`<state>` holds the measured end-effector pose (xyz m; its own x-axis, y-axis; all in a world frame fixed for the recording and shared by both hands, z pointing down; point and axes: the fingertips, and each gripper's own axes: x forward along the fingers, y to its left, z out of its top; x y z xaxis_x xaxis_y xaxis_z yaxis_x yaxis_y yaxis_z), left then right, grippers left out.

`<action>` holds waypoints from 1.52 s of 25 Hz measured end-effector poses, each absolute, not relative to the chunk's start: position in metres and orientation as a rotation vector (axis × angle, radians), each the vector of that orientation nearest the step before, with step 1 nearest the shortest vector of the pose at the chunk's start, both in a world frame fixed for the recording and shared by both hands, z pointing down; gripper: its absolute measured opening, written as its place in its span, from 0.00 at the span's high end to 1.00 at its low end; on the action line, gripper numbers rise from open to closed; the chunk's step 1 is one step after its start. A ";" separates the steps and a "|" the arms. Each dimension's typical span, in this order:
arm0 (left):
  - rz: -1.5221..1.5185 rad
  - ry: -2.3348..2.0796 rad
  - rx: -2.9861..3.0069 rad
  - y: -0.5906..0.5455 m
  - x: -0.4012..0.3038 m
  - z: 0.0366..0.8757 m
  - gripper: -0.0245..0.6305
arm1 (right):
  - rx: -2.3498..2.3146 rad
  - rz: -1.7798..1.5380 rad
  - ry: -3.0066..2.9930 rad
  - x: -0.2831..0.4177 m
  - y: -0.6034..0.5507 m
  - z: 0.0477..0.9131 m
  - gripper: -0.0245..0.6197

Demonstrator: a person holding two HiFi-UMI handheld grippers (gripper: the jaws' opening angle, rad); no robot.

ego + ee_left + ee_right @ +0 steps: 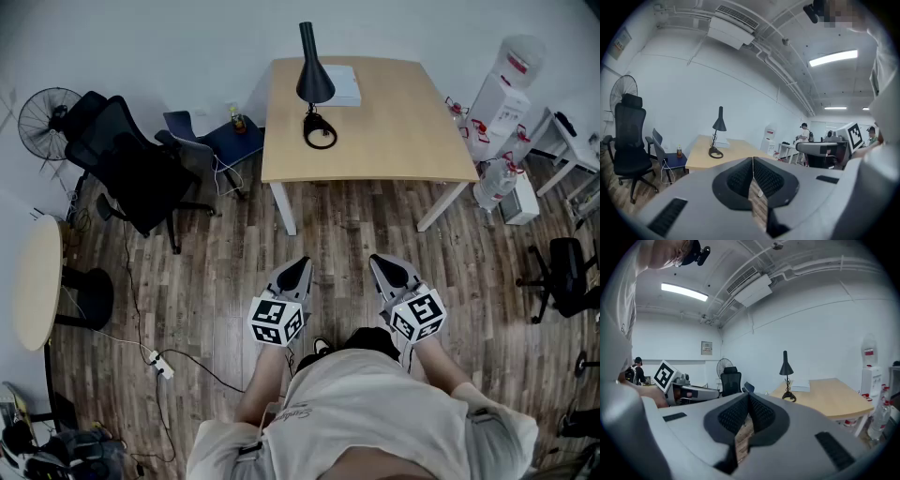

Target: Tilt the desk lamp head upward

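A black desk lamp [314,84] stands on the wooden desk [394,141], its cone head pointing down over a ring base [320,131]. It also shows far off as the lamp [718,132] in the left gripper view and the lamp [786,375] in the right gripper view. My left gripper [294,273] and right gripper [389,271] hang side by side over the floor, well short of the desk. Both are shut with nothing between the jaws.
A white book [343,84] lies behind the lamp. Black office chair [131,169] and a fan [42,117] stand left, with a blue chair [220,141] next to the desk. Water dispenser [502,94] is right. A power strip [159,364] and cable lie on the floor.
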<state>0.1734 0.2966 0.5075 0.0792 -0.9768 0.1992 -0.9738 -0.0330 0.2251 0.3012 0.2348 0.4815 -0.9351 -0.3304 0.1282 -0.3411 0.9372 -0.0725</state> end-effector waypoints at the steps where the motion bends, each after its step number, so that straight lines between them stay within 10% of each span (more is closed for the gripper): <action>1: -0.016 -1.944 2.064 0.298 0.172 0.508 0.94 | 0.515 0.135 -2.983 0.300 0.237 0.480 0.97; 38: 0.074 -1.926 1.933 0.245 0.047 0.534 0.94 | 0.471 0.216 -2.974 0.173 0.152 0.516 0.97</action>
<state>0.0473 0.2455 0.5339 0.0441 -0.9466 0.3194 -0.9684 0.0380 0.2465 0.1732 0.1520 0.5162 -0.9438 -0.2978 0.1432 -0.3154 0.9412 -0.1214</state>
